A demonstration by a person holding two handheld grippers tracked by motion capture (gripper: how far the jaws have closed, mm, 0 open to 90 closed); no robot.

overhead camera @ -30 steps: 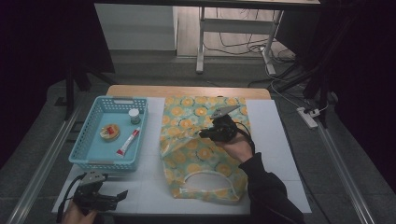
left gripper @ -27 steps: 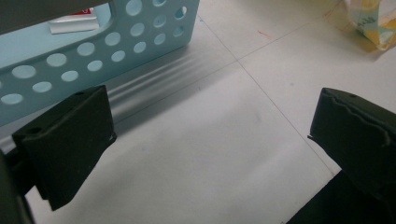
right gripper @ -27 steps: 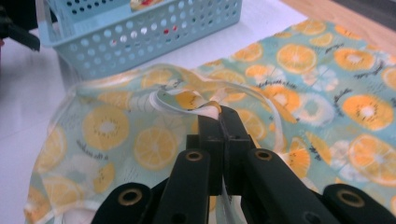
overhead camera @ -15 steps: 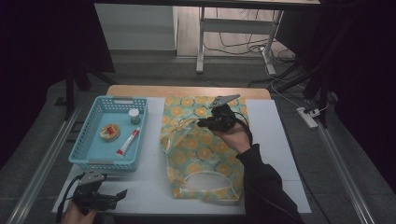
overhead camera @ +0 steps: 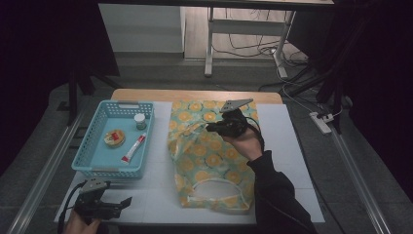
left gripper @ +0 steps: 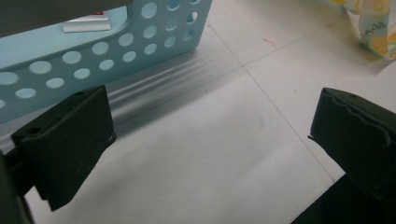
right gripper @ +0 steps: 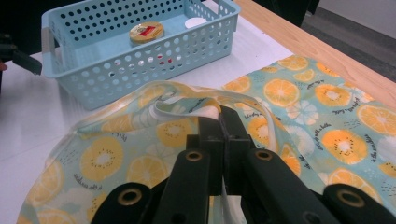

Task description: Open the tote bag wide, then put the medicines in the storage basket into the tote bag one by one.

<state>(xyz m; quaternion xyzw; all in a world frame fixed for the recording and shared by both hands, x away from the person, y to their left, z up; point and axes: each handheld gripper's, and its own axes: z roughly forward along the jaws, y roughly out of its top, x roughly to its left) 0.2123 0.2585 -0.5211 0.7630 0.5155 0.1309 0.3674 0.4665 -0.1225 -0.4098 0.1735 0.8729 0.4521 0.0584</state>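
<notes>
Clearly mid-lift. Left gripper [overhead camera: 109, 205], jaws spread and empty, parked on the white table [overhead camera: 156, 190] just before the pale-blue perforated plastic basket [overhead camera: 90, 161]. Right gripper [right gripper: 223, 122] pinching the white-edged handle of the turquoise orange-slice-print cloth bag [overhead camera: 214, 161], centre table. Best raised slowly, pinch kept firm. Small script on the fabric too blurred to read.

The basket [overhead camera: 113, 141] sits on the left of my worktop [overhead camera: 292, 146], the bag [overhead camera: 209, 156] lies flat just right of it. In the basket, a small jar [overhead camera: 140, 121] stands far right, a round tin [overhead camera: 114, 138] left of centre, a tube [overhead camera: 133, 148] nearer me. My left tool [overhead camera: 104, 204] rests near the basket's near side; my right tool [overhead camera: 216, 127] is over the bag's far half.
</notes>
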